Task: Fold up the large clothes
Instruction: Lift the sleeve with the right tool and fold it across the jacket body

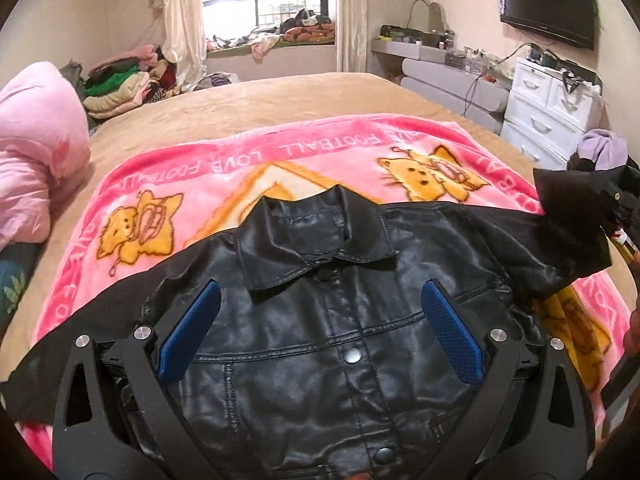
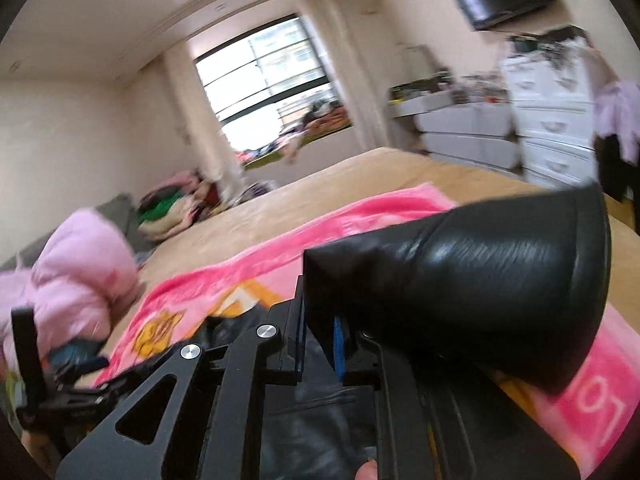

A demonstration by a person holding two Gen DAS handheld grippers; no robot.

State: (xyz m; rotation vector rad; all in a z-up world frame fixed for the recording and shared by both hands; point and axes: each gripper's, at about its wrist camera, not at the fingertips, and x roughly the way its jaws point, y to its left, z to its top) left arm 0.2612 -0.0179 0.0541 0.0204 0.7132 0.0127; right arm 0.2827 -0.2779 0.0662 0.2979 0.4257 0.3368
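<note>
A black leather jacket (image 1: 320,340) lies face up, buttoned, on a pink cartoon blanket (image 1: 280,160) spread over the bed (image 1: 280,100). My left gripper (image 1: 320,292) hovers open above the jacket's chest, its blue pads (image 1: 192,332) wide apart on either side of the button line. At the right edge, my right gripper (image 1: 618,208) is shut on the jacket's right sleeve (image 1: 560,220) and holds its end off the blanket. In the right wrist view, the sleeve cuff (image 2: 480,280) sticks out from between the closed fingers of that gripper (image 2: 320,320). The other sleeve lies flat at the left.
A rolled pink quilt (image 1: 36,152) sits on the bed's left side. A pile of clothes (image 1: 120,84) lies beyond it near the curtain. White drawers (image 1: 548,112) and a wall television (image 1: 548,4) stand to the right. Bare tan bed cover stretches behind the blanket.
</note>
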